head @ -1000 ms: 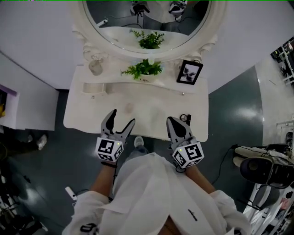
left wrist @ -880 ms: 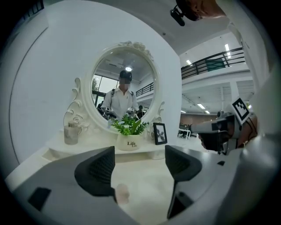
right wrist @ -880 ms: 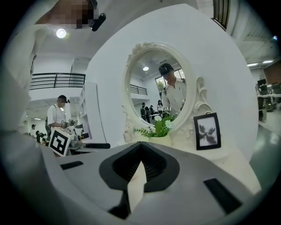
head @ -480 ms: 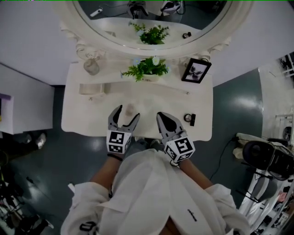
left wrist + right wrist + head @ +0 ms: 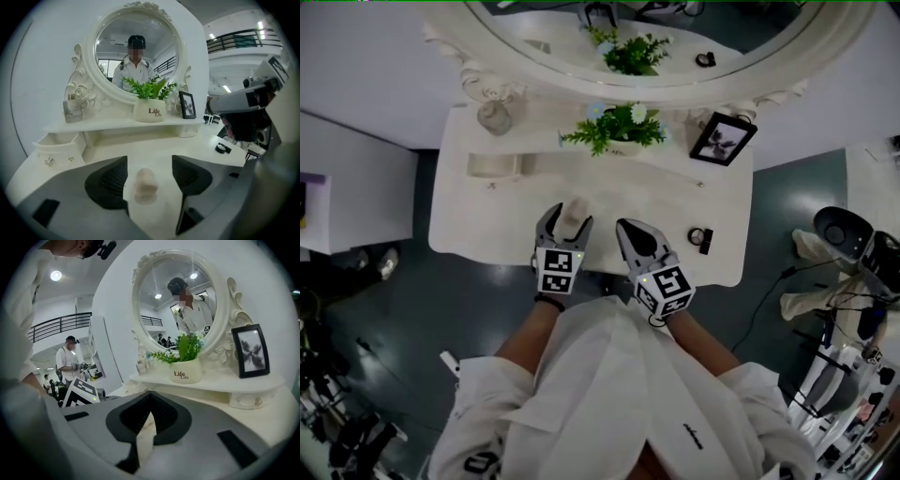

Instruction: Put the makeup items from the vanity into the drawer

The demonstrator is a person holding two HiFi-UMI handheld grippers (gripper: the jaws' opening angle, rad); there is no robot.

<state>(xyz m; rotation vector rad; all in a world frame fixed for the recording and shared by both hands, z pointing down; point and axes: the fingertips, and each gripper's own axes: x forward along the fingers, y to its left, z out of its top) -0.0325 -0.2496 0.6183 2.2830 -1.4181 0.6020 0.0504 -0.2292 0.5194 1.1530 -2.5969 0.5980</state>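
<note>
Left gripper (image 5: 567, 223) hangs low over the white vanity top (image 5: 487, 225), its jaws standing wide on either side of a pale pink egg-shaped sponge (image 5: 146, 184). The sponge stands upright on the tabletop, and a gap shows between it and each ribbed pad (image 5: 111, 180). These jaws have just been closing a little but have not yet met it, so the sponge is bracketed rather than held. Right gripper (image 5: 630, 231) sits just beside it to the right, also low over the top. Its jaws are drawn together with only a thin sliver of tabletop showing between the pads, and nothing is in them. Behind both tools a raised shelf carries a clear glass jar (image 5: 494, 117) at the left, a white pot of green leaves (image 5: 614, 127) in the middle and a black-framed picture (image 5: 724, 139) at the right, all backed by the oval mirror (image 5: 133, 56). Under the shelf's left end a small drawer (image 5: 54, 150) with crystal knobs stands pulled out, well apart from the sponge, with bare tabletop between them. Over near the top's right edge lies a small round black compact (image 5: 699, 235), with a dark little item close beside it that is too small to make out. Another person (image 5: 70, 359) stands far off in the room, seen in the right gripper view.
</note>
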